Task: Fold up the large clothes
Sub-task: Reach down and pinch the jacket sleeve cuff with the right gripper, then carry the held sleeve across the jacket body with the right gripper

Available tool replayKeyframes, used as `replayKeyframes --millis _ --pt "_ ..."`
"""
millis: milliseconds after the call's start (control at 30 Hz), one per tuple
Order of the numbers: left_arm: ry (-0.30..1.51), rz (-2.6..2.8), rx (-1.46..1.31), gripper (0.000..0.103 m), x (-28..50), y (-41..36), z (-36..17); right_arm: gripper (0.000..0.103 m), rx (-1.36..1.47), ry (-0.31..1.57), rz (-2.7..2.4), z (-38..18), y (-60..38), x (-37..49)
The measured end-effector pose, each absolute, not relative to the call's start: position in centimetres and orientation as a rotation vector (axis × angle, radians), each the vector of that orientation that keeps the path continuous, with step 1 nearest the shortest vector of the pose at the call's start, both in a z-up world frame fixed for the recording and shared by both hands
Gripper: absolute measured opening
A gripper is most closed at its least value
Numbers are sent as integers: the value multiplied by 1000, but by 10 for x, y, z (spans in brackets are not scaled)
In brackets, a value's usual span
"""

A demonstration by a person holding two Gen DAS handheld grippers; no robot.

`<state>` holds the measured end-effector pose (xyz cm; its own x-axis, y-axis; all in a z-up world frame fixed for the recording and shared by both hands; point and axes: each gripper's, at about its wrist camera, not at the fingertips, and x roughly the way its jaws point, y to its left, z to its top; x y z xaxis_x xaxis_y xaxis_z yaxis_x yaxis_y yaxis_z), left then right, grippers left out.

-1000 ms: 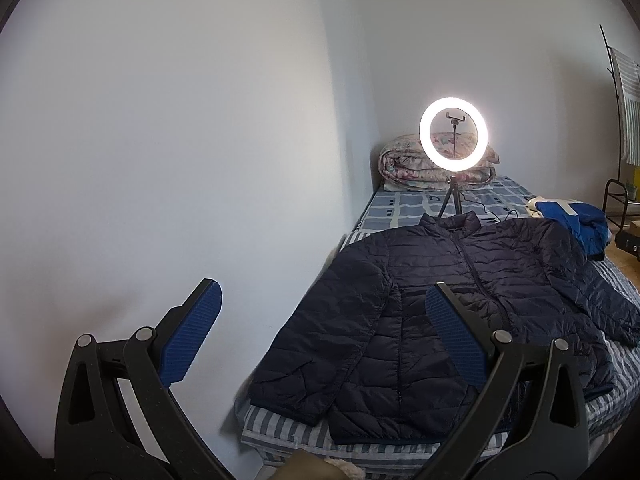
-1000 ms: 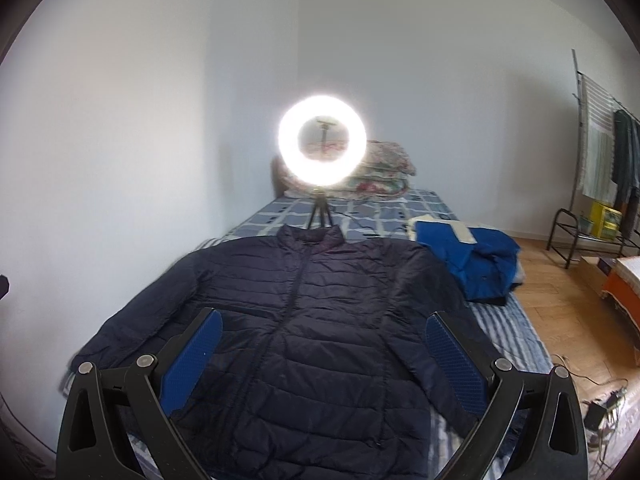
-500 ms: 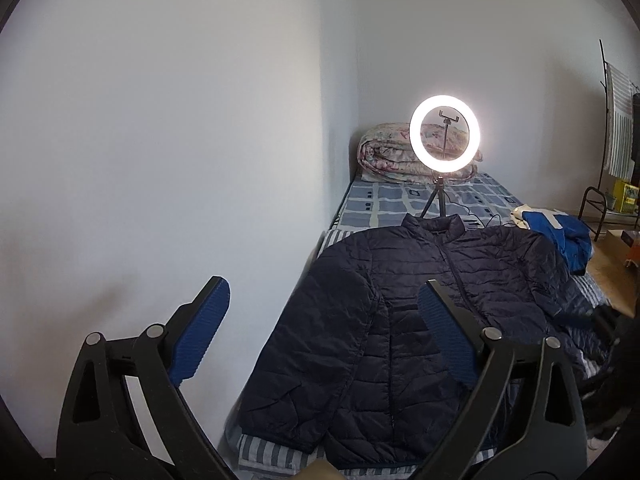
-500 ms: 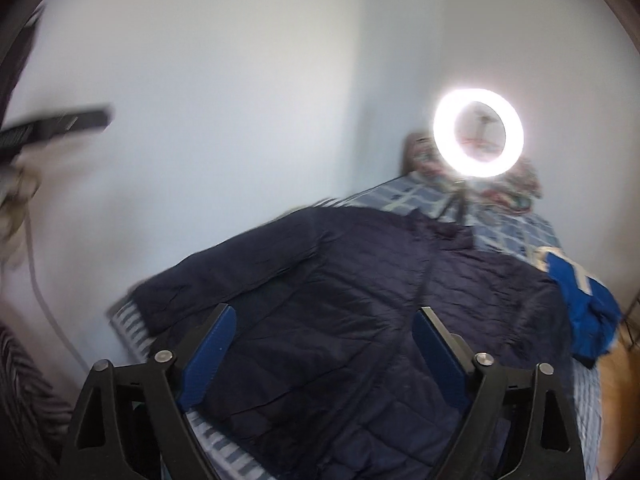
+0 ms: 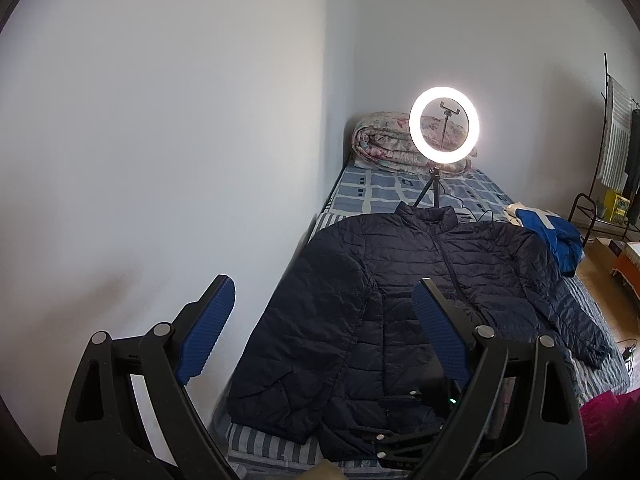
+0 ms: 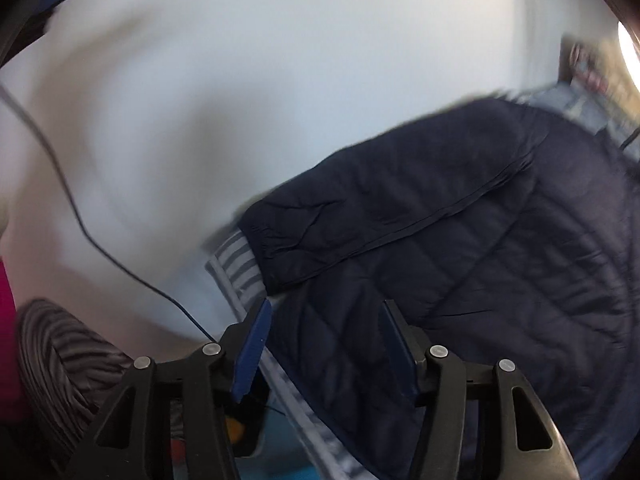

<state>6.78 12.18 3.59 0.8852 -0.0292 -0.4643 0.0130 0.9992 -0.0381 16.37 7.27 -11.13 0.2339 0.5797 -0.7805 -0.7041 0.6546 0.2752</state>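
We are viewing a navy quilted jacket [image 5: 420,300] lying front-up and spread flat on a bed [image 5: 360,196], occupying the lower centre and right of the left wrist frame. Its collar is pointing toward the upper centre of the frame, and both sleeves are lying alongside the body.

We are holding the left gripper [image 5: 324,328] in the lower part of its frame with its jaws spread wide and nothing between the blue pads [image 5: 208,324]. It is sitting apart from the jacket, with the left pad showing against the white wall [image 5: 160,140].

In the right wrist frame, which is blurring heavily, the right gripper [image 6: 324,344] is sitting at the lower centre with its jaws at a narrower gap, and they are not closing on anything. The jacket's hem edge [image 6: 320,344] is showing between the blue pads [image 6: 252,356]; we cannot tell whether the pads are touching the fabric. The jacket's sleeve cuff [image 6: 264,240] is lying just above the gripper, over the striped sheet [image 6: 236,260].

In the left wrist frame, a lit ring light [image 5: 443,125] is standing on a tripod at the upper centre-right, behind the collar. A rolled floral quilt [image 5: 384,144] is resting behind it. A blue garment [image 5: 556,240] is lying at the right, just beside the jacket's shoulder.
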Motion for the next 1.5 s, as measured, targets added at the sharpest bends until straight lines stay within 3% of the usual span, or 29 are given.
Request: replayKeyframes --millis 367,533,633,1033,1100,1167,1200,1233,1367,1500 --pt "520 -5 -58 93 74 139 22 35 197 1254 793 -185 101 239" --pt "563 -16 -64 93 80 138 12 1 295 1275 787 -196 99 253" --pt "573 -20 -54 93 80 136 7 0 277 1233 774 -185 87 252" --pt "696 -21 -55 93 102 135 -22 1 21 1138 632 -169 10 234" --pt "722 -17 -44 93 106 132 -31 9 -27 1078 672 -164 8 220" --pt "745 -8 -32 93 110 132 -40 25 -113 986 712 -152 10 196" --pt "758 -3 -33 93 112 132 -44 39 -146 937 733 -147 11 184" --pt "771 2 -37 93 114 134 -49 44 -192 883 757 -141 13 170" --pt "818 10 -70 93 119 144 -64 56 -354 812 876 -128 34 134" --pt "848 18 -91 92 120 154 -74 55 -504 836 940 -135 64 122"
